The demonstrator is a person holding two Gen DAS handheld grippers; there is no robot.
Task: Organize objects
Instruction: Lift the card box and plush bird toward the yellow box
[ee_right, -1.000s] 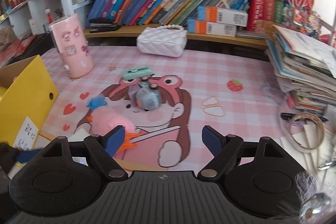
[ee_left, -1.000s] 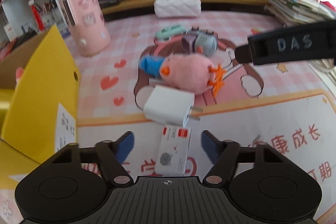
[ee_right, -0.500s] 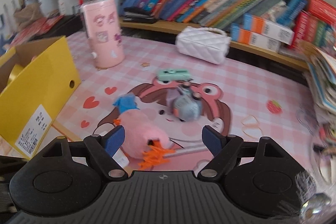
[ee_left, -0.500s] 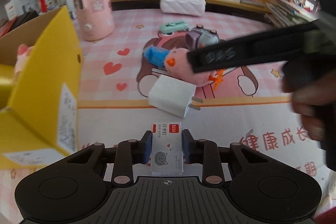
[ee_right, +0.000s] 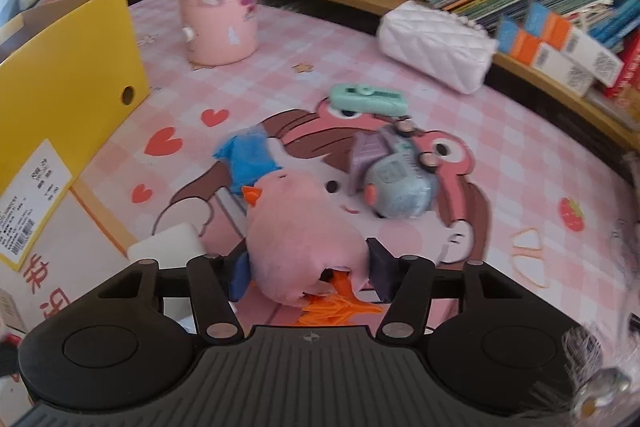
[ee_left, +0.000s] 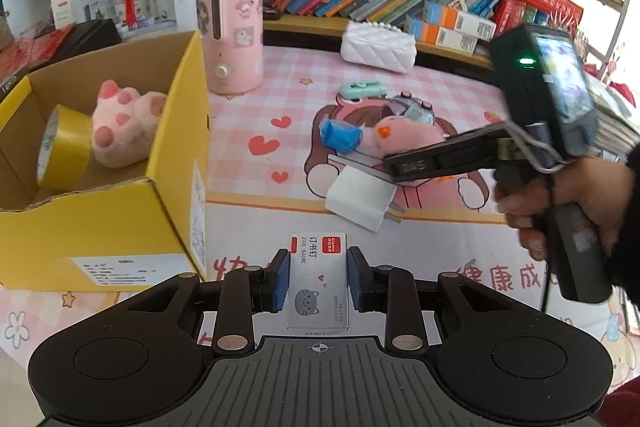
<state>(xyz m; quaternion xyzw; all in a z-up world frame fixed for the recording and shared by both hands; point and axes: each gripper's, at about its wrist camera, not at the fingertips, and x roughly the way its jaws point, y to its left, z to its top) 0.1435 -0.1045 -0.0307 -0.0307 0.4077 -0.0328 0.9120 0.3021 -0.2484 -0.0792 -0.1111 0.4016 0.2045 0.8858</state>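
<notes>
Since the earlier frames, both grippers have closed in: the left gripper (ee_left: 318,279), open around the staple box a second ago, now clamps it, and the right gripper (ee_right: 306,273) has come forward over the mat to the pink plush. Largest in the left wrist view is the yellow cardboard box (ee_left: 120,223) filling the left side of the frame, with a pink paw plush (ee_left: 120,127) and a roll of yellow tape (ee_left: 60,147) inside it. Behind it, upper centre, a pink cylindrical container (ee_left: 232,35) stands upright on the pink checked mat (ee_left: 460,99), and a white quilted purse (ee_left: 378,47) lies near the bookshelf. At right, the hand (ee_left: 572,203) holds the right gripper's handle. In the right wrist view the pink plush (ee_right: 300,239) sits between the blue pads, both of which press its sides, orange feet pointing toward the camera. A toy car (ee_right: 396,183) lies just right of it, and a mint-green item (ee_right: 366,99) further up. The white charger (ee_left: 360,195) lies on the mat in the centre of the left view. The staple box (ee_left: 318,283) sits low in the centre, gripped on both long sides by the blue pads.
</notes>
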